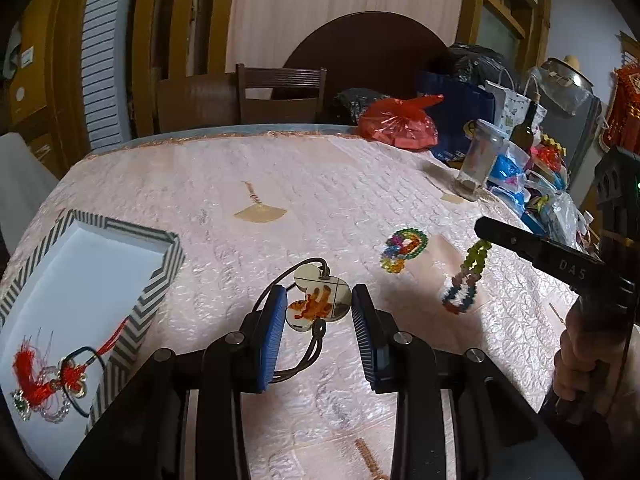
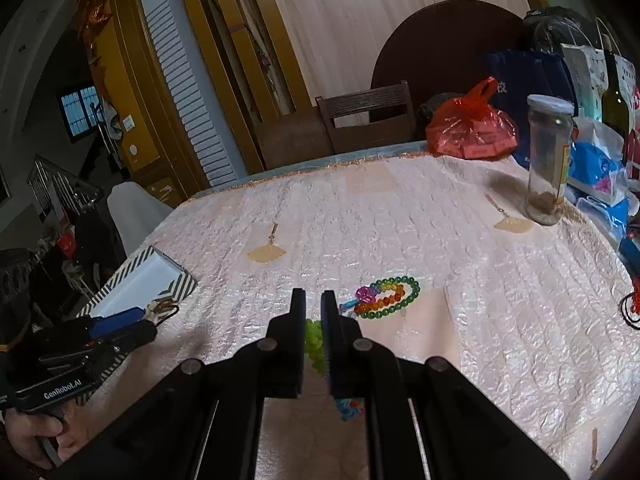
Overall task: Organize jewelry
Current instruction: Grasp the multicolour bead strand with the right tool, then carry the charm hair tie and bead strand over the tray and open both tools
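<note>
My right gripper (image 2: 313, 312) hides most of the green bead strand (image 2: 314, 340) at lower centre. At lower left, the striped box (image 1: 160, 276) runs off frame, and I can't make out its tassel's (image 1: 36, 376) tiny beads.

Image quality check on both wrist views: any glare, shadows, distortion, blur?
Left wrist: heavy fisheye bend with dark corners; glare on the shiny pendant between the left gripper's pads; soft shadow under the hanging bead bracelet. Right wrist: same bend, sheen on the tablecloth, dim room at left; both reasonably sharp.
</note>
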{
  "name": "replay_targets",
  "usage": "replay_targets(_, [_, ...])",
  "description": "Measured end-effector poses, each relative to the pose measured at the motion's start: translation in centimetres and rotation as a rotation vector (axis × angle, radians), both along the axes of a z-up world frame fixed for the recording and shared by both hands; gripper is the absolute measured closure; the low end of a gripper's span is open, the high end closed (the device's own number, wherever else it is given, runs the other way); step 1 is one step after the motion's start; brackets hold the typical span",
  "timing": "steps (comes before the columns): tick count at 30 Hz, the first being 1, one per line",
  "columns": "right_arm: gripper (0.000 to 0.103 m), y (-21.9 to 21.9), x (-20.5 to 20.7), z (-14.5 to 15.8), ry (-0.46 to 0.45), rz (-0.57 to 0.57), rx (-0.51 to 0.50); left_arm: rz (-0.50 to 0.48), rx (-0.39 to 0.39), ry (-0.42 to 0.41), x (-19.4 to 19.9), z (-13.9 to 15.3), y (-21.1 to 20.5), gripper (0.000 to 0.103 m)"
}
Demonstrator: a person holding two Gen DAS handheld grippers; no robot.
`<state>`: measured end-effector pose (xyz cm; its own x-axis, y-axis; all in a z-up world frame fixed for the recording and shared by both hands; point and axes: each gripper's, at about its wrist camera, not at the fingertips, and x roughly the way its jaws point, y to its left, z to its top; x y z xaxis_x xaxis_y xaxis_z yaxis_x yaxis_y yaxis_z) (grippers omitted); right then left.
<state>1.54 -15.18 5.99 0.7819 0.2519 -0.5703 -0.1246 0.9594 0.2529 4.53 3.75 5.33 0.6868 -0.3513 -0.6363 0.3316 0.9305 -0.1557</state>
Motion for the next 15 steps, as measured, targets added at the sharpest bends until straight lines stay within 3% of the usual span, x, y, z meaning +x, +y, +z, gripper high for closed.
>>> replay_targets(15, [0.096,4.9,0.6,0.8,0.035,0.058,-0.108,0.143,-0.040,-0.019,-0.6,1.3,6.9,0.053])
